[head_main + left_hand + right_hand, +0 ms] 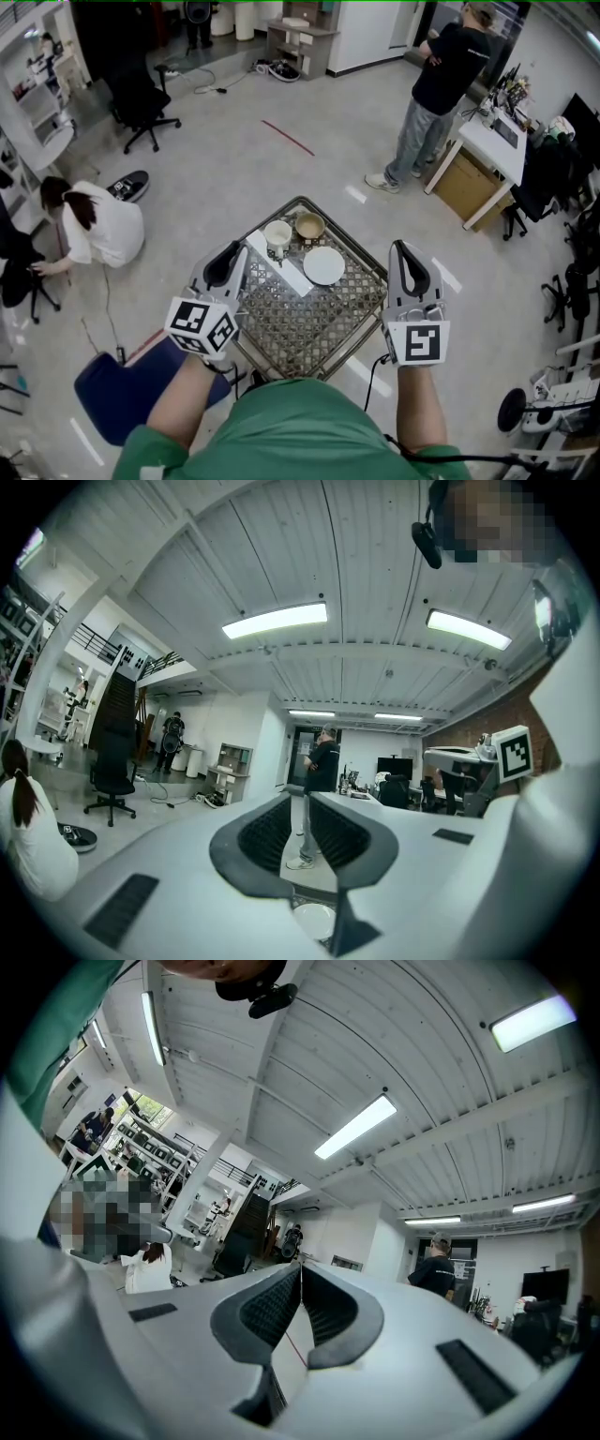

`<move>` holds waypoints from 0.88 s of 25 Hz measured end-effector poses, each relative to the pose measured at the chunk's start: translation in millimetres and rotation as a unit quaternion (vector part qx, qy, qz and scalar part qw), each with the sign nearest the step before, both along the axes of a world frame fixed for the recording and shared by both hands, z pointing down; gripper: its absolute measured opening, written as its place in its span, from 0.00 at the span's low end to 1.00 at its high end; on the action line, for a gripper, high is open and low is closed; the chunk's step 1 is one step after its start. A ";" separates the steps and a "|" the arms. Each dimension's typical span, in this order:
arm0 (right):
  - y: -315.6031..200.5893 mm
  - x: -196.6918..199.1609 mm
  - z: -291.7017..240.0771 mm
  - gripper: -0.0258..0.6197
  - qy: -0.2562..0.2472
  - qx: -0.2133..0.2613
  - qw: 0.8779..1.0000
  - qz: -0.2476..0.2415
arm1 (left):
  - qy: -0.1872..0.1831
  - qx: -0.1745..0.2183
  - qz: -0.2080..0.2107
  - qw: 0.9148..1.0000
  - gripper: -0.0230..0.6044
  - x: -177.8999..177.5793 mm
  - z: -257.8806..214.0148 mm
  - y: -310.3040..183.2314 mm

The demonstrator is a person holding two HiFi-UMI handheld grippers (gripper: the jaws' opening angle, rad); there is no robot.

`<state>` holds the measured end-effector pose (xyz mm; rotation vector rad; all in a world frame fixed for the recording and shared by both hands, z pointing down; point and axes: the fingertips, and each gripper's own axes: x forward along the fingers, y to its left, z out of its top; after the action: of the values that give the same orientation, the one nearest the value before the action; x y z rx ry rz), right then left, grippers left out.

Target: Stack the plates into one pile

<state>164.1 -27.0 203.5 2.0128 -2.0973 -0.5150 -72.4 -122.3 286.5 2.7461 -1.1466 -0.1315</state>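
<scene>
Office floor ringed the lattice surface [309, 328] in the head view, where a white plate [323, 265] lay flat, with a bowl [309, 226] and cup [277, 236] just beyond it. The left tongs [228, 258] and right tongs [405, 255] flanked the plate, clear of it. The left gripper view showed jaws slightly parted and empty above the plate. In the right gripper view the jaws were clenched on nothing and would likely need opening before taking the plate's rim.

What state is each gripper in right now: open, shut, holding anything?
Left gripper: open, jaws slightly apart, nothing between them.
Right gripper: shut, jaw tips together, holding nothing.
</scene>
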 end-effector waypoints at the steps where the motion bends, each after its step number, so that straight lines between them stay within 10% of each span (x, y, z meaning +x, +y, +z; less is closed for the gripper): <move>1: 0.5 -0.5 1.1 0.08 0.000 0.003 1.000 -0.003 | 0.000 -0.001 0.000 1.000 0.15 -0.5 0.9 0.1; 22: -8.0 1.0 4.7 0.08 -0.008 -0.006 1.000 0.006 | -0.007 -0.012 0.002 1.000 0.15 -0.4 13.7 -13.2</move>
<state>165.2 -35.0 208.2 2.0283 -2.0913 -0.4856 -72.8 -135.5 300.2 2.7332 -1.1375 -0.0981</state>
